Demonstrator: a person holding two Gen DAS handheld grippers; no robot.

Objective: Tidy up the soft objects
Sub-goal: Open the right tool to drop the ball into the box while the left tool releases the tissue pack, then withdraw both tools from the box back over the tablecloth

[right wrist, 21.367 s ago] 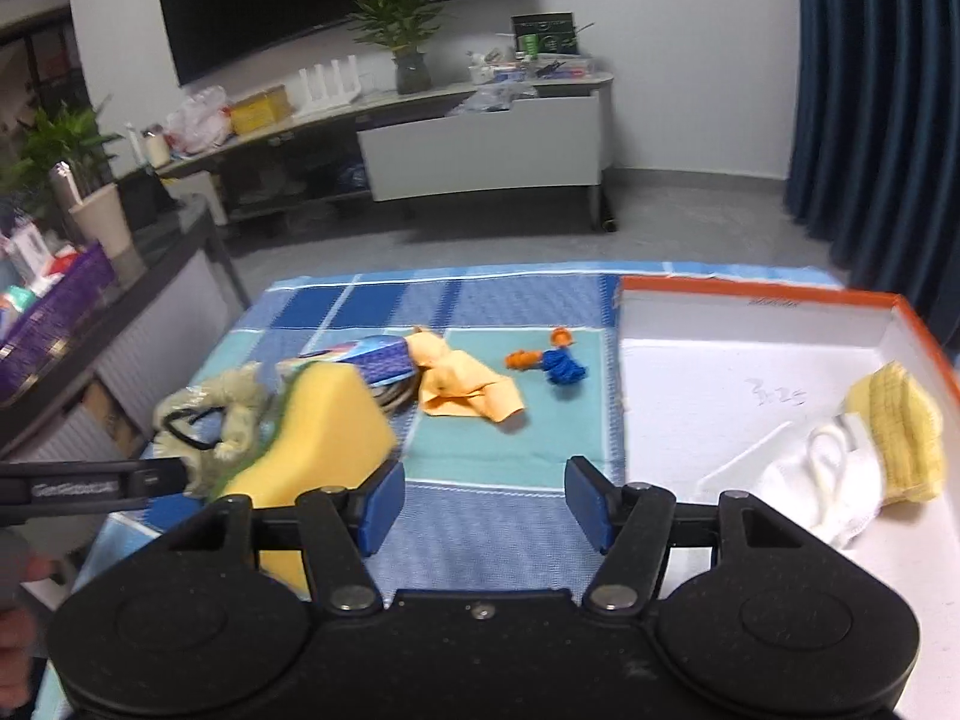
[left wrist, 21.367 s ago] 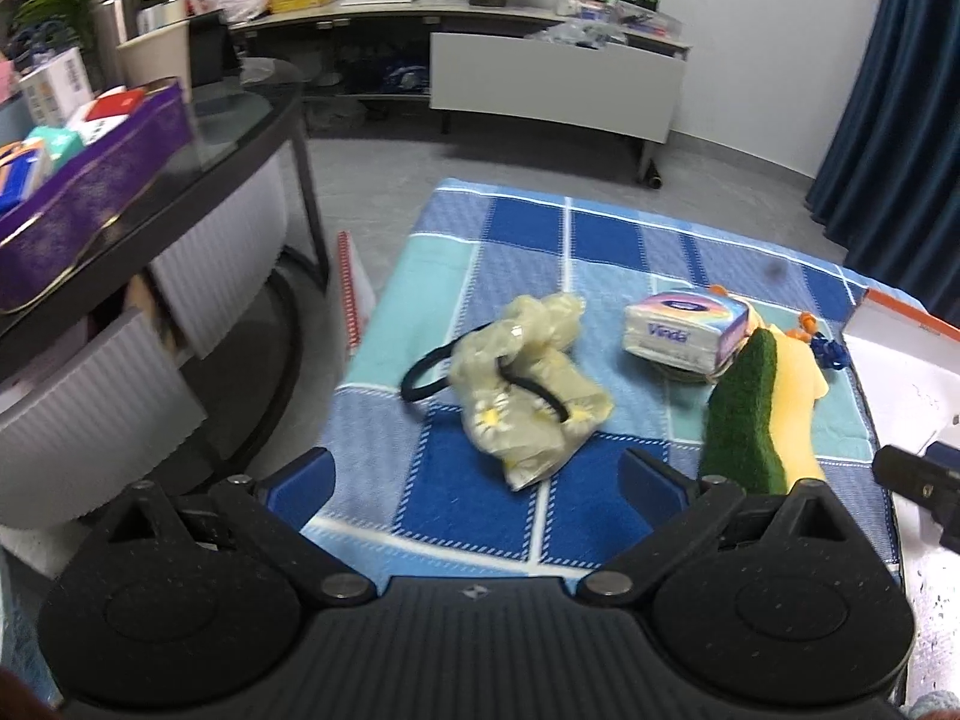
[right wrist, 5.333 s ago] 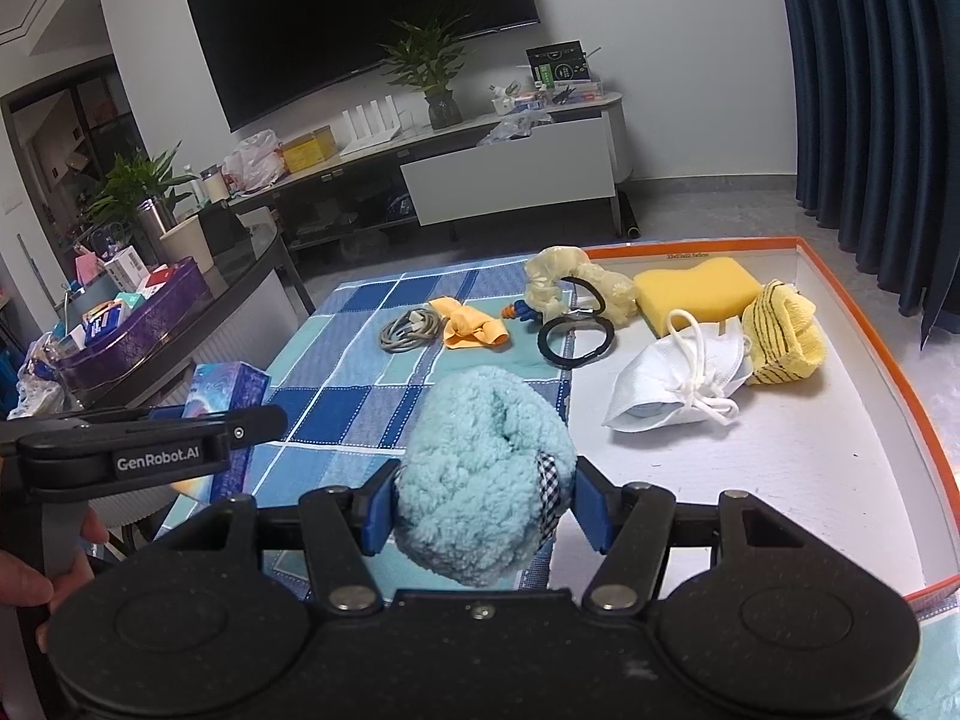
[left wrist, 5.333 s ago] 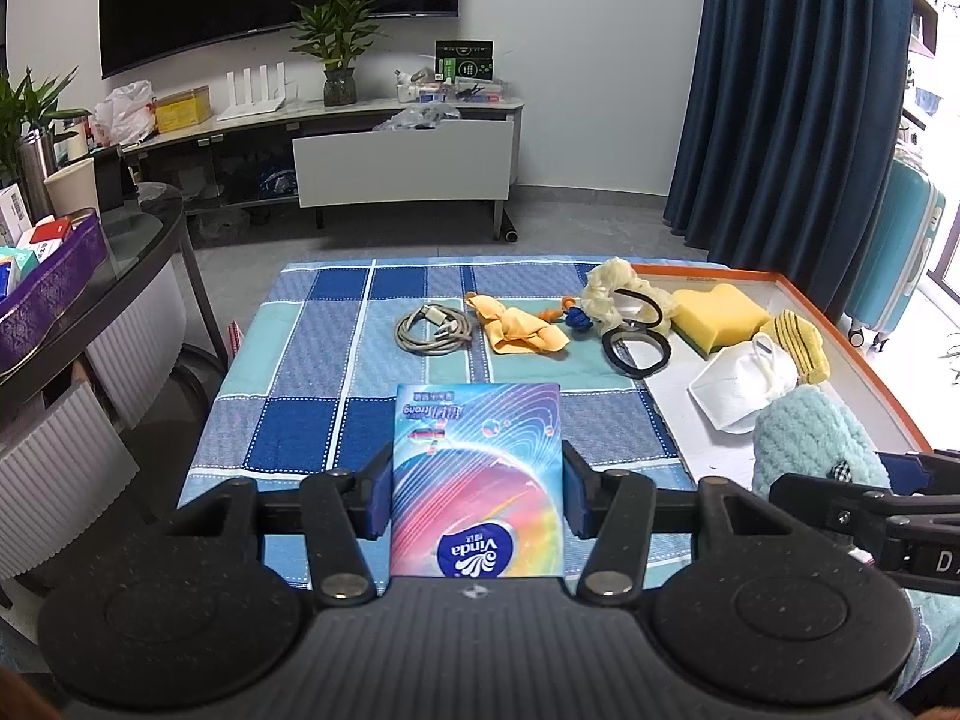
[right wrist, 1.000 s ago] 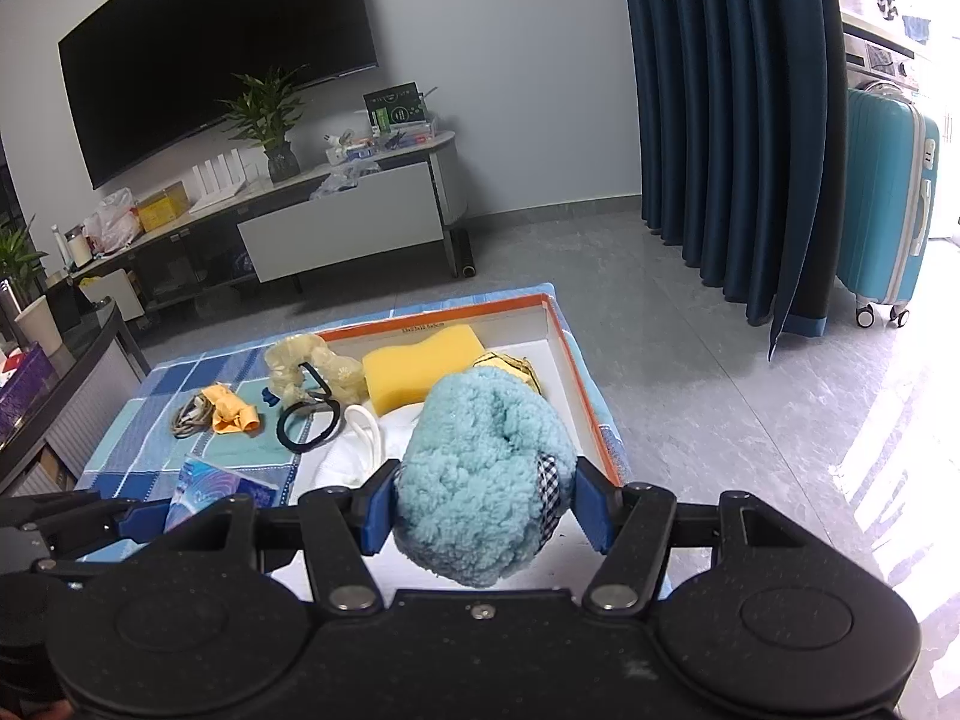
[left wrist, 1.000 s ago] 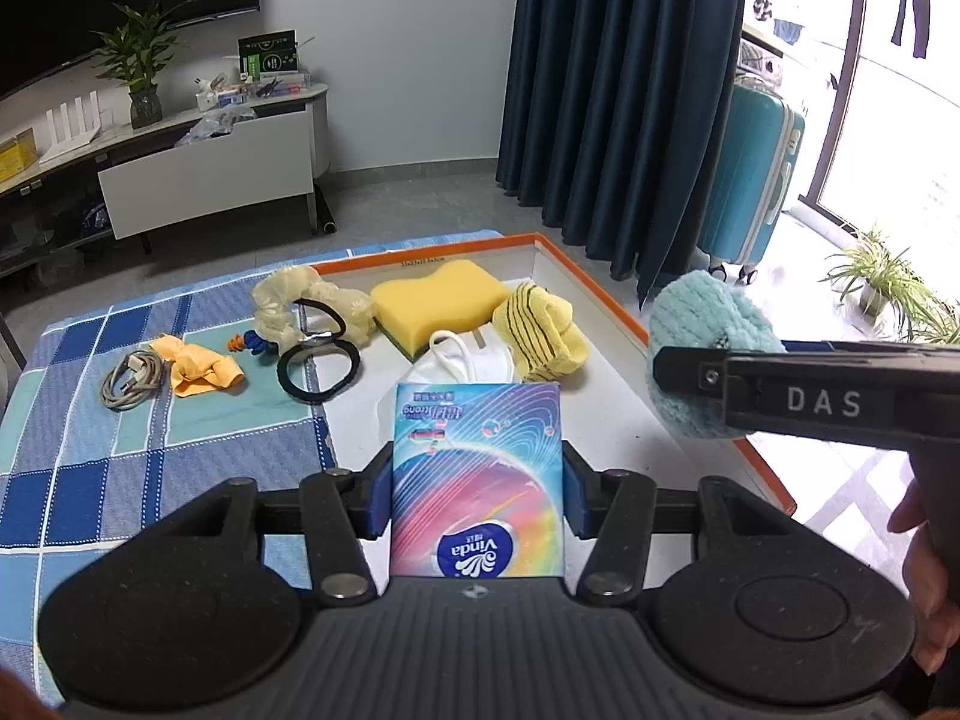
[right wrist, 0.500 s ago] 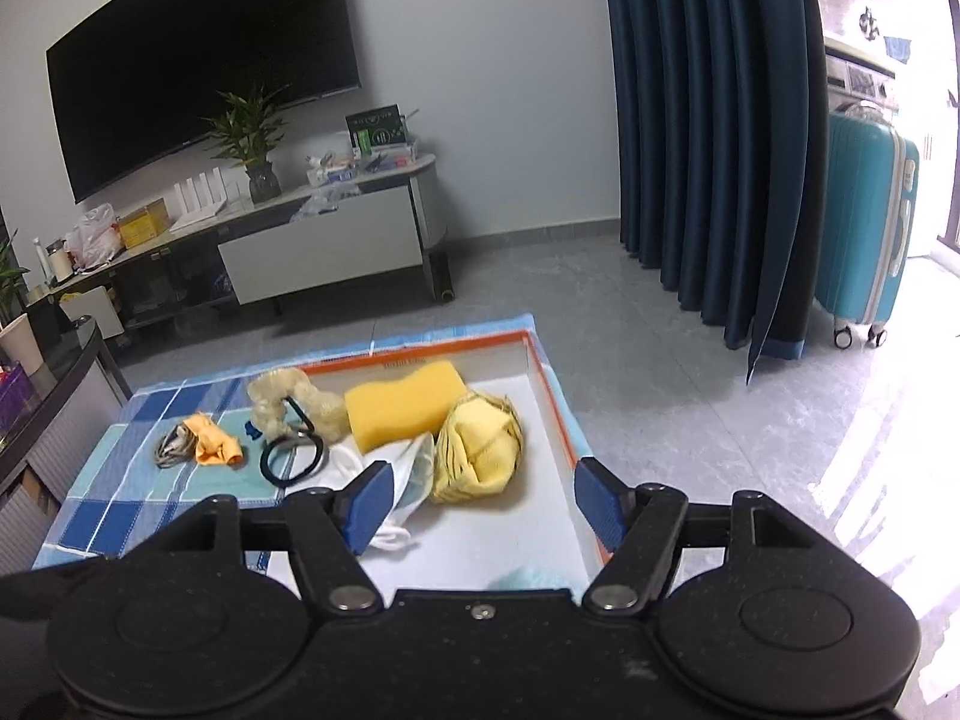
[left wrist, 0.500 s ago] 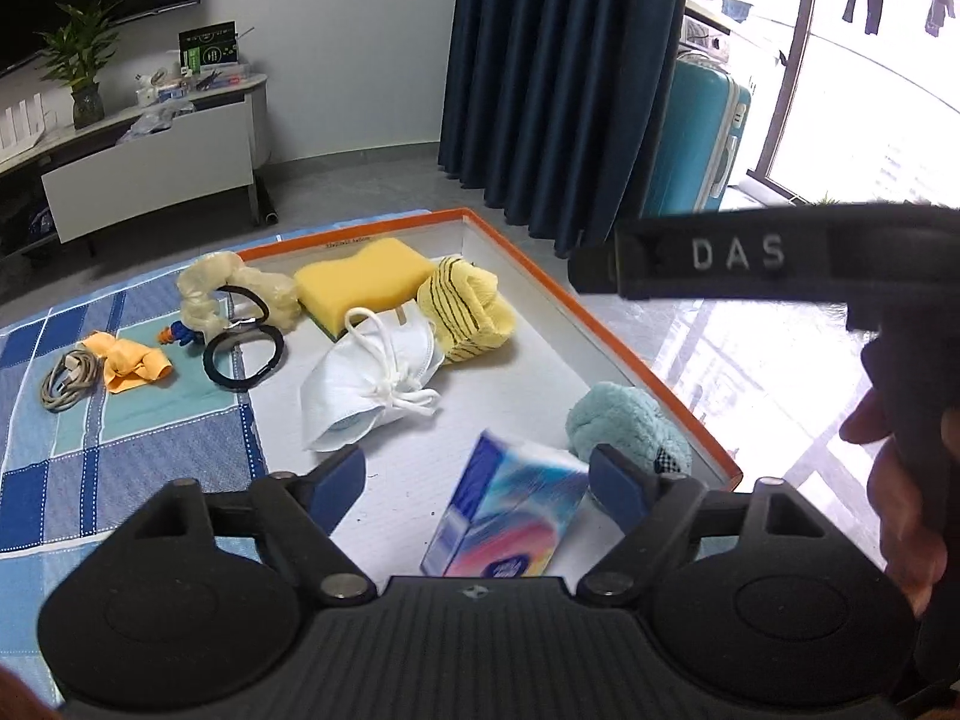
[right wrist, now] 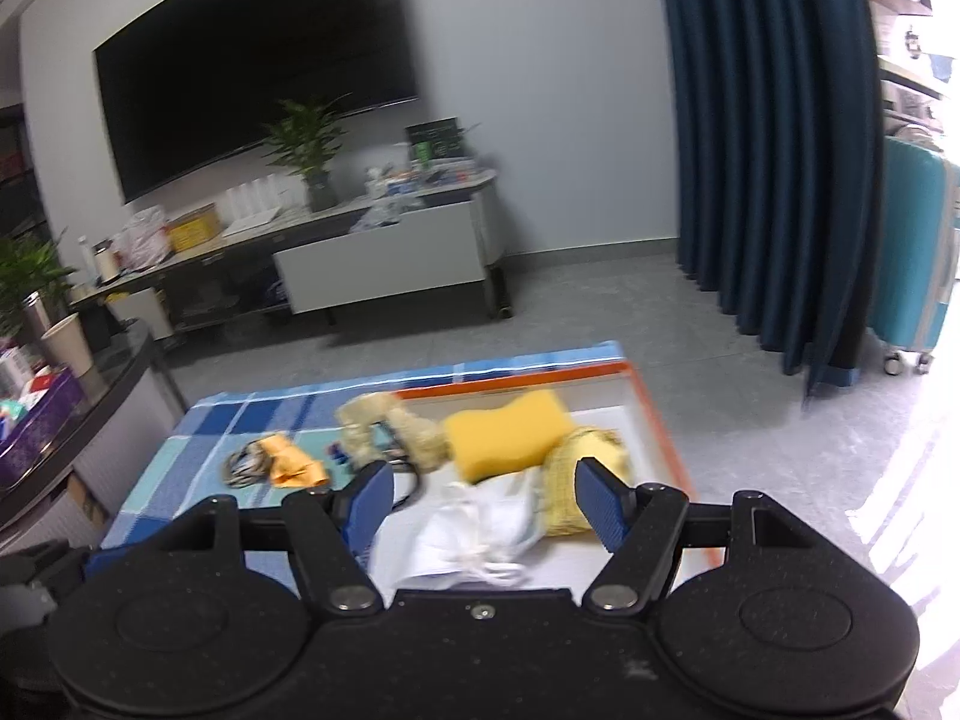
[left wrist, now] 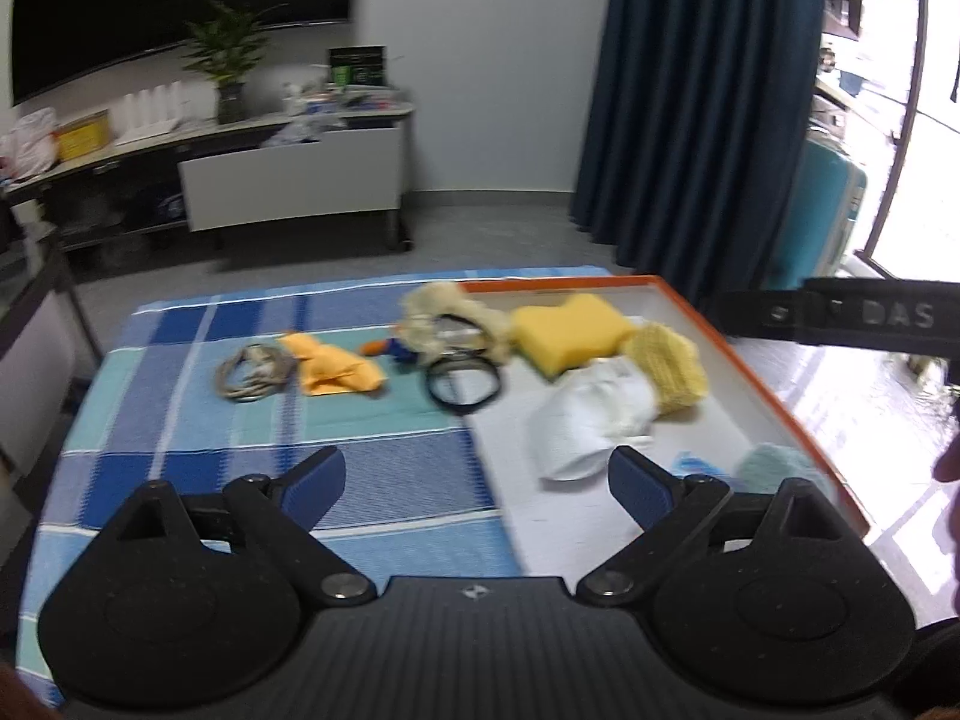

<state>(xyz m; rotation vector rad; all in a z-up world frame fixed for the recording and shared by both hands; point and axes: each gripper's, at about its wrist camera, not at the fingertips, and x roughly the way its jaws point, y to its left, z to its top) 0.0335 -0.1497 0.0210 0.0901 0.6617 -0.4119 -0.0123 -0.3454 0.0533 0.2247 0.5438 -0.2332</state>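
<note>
The left claw [left wrist: 477,480] is wide apart and holds nothing. Its jaws have just been opening, and nothing sits between them. The right claw [right wrist: 483,501] is spread apart too, and it is empty as well.

Just past the left claw is the white tray [left wrist: 774,384] with an orange rim. It sits on the tabletop, over the blue checked cloth [left wrist: 180,420]. Near its close corner lies the fluffy blue ball [left wrist: 774,468], and a small bit of the blue tissue pack [left wrist: 696,463] peeks out beside it. A little farther in are the white mask [left wrist: 591,414], the yellow knit cloth [left wrist: 666,363] and the yellow sponge [left wrist: 570,330]. I think these five soft things are already put away.

At the tray's left edge the black hair band [left wrist: 463,385] lies half on the rim, and the pale frilly hair tie [left wrist: 444,312] sits just behind it. Farther left on the cloth are the little blue and orange thing [left wrist: 387,349], the orange cloth [left wrist: 333,363] and the grey cord [left wrist: 252,373]. These are outside the tray. My guess is that more than half the job is done, and the soft ones among these few are what is left.
</note>
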